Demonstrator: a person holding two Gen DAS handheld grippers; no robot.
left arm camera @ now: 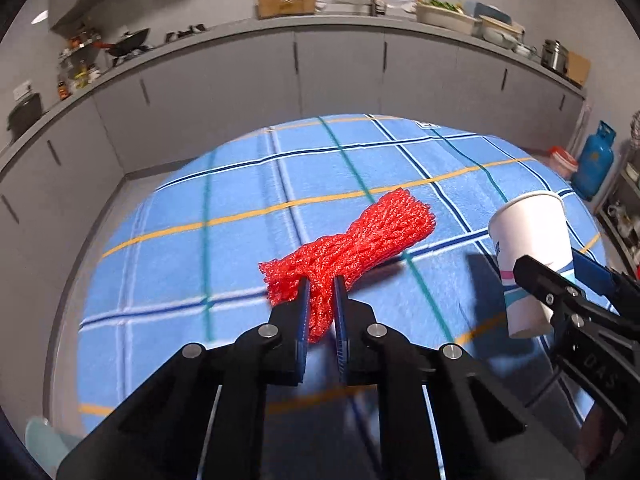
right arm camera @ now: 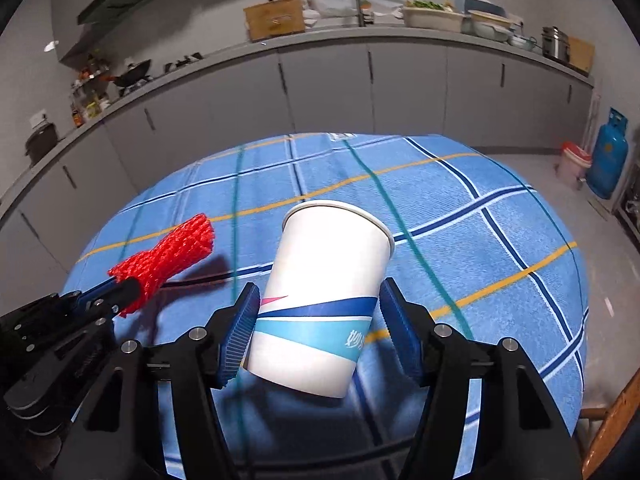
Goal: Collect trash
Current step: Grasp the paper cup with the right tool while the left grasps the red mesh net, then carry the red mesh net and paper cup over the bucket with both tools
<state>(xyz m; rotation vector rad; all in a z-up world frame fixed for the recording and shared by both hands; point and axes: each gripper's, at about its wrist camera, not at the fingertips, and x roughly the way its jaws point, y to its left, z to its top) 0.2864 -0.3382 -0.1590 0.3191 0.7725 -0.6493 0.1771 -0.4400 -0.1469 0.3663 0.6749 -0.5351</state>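
A red foam net sleeve (left arm camera: pixel 360 240) stretches away over the blue checked tablecloth (left arm camera: pixel 200 240). My left gripper (left arm camera: pixel 322 284) is shut on its near end, which is squeezed thin between the blue pads. In the right wrist view the red net (right arm camera: pixel 172 252) sticks out of the left gripper (right arm camera: pixel 124 288) at the left and casts a shadow on the cloth. A white paper cup (right arm camera: pixel 328 272) with blue bands tilts, rim facing away, and my right gripper (right arm camera: pixel 318 292) is shut on its lower half. In the left wrist view the cup (left arm camera: pixel 528 240) and right gripper (left arm camera: pixel 550 264) are at the right.
The round table fills the foreground, with grey kitchen cabinets and a cluttered counter behind it. On the floor at the far right stand a blue gas cylinder (right arm camera: pixel 610 160) and a small bin with a red lid (right arm camera: pixel 574 162). A wooden chair edge (right arm camera: pixel 616 420) shows at the lower right.
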